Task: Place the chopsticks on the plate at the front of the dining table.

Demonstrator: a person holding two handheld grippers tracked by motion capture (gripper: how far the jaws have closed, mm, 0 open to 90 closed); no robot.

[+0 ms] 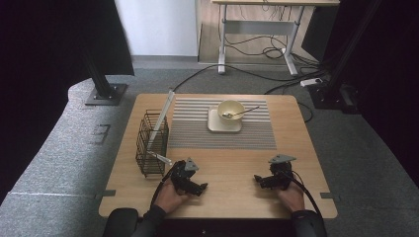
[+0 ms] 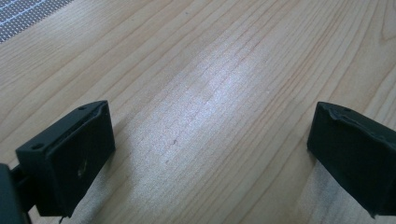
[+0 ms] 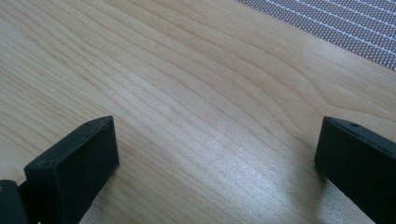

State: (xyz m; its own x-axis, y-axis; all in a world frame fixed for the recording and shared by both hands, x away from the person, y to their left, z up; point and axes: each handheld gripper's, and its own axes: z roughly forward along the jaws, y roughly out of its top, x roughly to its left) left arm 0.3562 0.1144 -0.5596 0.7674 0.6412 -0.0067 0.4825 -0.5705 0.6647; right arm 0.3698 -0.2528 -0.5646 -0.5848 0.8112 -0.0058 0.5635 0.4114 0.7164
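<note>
Both tongs parked wide open on the bare tabletop, nothing in either one.

Going big to small: the tabletop [image 1: 232, 173] carries a striped mat [image 1: 197, 133], cut down to a corner in both gripper views. At the mat's left edge stands a wire basket [image 1: 151, 145] with a long pale stick leaning out of it; can't really tell what that is. On the mat's far side a bowl [image 1: 230, 109] sits on a small plate [image 1: 223, 126], a spoon [image 1: 242, 112] resting in it. Left tongs [image 1: 201, 187] and right tongs [image 1: 258, 179] lie near the front edge, well apart, jaws spread, just wood between them.
</note>
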